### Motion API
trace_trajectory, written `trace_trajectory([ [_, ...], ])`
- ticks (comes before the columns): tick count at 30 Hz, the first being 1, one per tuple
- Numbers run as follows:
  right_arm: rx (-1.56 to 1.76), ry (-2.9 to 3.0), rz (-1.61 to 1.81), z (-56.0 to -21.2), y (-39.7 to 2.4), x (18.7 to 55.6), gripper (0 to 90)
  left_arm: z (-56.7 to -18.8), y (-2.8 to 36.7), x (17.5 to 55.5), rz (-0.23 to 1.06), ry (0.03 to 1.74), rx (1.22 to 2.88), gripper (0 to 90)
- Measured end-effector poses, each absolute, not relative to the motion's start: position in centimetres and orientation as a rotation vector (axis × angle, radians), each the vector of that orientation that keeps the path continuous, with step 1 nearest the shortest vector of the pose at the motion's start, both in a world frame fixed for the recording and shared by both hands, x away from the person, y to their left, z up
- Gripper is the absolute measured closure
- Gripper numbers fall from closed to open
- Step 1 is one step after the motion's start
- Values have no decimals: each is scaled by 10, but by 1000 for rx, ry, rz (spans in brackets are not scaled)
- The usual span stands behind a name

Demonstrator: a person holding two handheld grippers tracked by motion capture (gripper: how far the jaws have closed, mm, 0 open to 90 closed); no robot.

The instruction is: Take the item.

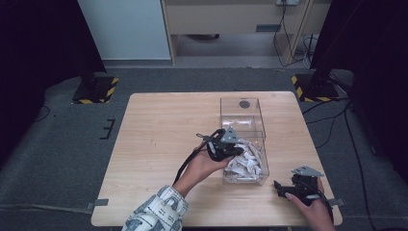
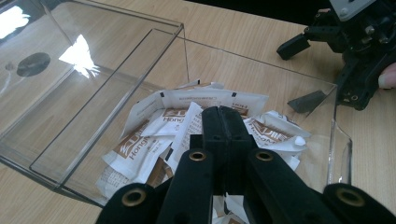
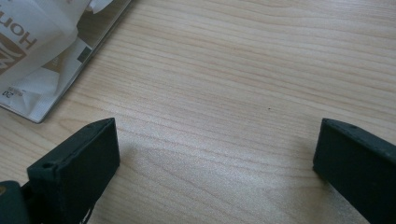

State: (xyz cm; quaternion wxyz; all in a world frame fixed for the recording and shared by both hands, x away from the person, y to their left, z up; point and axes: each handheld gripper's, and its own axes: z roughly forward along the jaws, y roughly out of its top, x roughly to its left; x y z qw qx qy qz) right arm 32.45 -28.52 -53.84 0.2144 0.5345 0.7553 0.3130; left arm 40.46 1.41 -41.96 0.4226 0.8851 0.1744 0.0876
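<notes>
A clear plastic box stands on the table's right half, its lid folded back flat behind it. White and brown sachets fill the box's near part. My left gripper reaches over the box's left wall. In the left gripper view its jaws are shut together just above the sachets, and nothing shows between them. My right gripper rests low near the front right of the table, to the right of the box. Its jaws stand wide open over bare wood, with the box corner at upper left.
The wooden table has bare room on its left half. Black stands with yellow-striped bases stand on the grey floor beyond the far corners. A patterned sleeve comes in at the front edge.
</notes>
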Motion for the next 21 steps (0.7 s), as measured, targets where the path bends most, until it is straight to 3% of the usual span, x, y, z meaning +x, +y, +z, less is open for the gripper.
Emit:
trace_trajectory([
  [21, 1484, 2096, 868, -538, -285, 324, 8, -408, 24, 404, 209, 413, 2161, 898],
])
